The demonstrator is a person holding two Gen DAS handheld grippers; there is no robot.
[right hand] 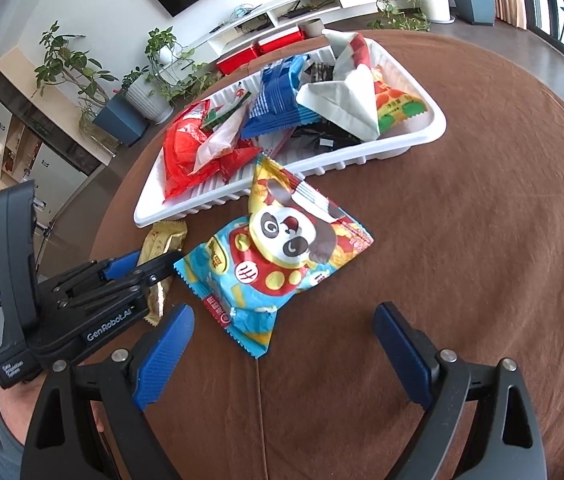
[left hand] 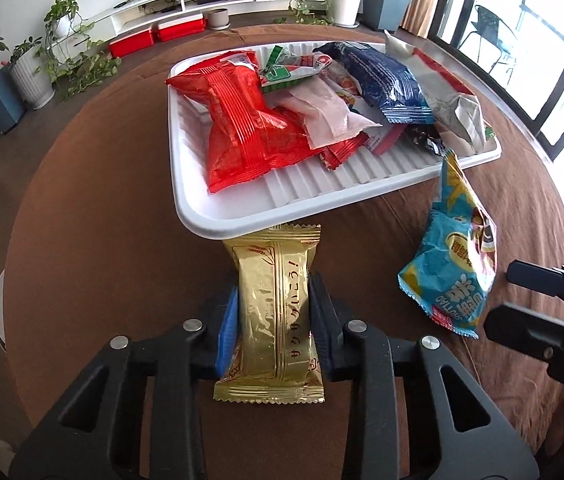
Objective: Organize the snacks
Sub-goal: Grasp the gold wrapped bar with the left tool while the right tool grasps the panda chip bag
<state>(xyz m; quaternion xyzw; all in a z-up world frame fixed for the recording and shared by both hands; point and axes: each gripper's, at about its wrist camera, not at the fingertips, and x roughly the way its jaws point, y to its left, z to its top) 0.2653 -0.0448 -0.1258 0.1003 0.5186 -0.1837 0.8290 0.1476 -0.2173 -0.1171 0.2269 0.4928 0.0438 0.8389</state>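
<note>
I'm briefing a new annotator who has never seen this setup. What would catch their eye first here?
Probably the gold snack packet pinched in the left claw just short of the white tray, which is heaped with wrappers, the big red bag loudest. Next, the blue panda bag on the brown tablecloth, ahead of the open right claw.

L tool [left hand: 273,316] clamped tight; R tool [right hand: 284,344] spread wide.

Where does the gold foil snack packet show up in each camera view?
Left wrist: gold foil snack packet at bottom centre, clamped between the left gripper jaws.
Right wrist: at left of centre, partly hidden behind the left gripper.
Shared landmark: the white ribbed plastic tray just beyond it.
</note>
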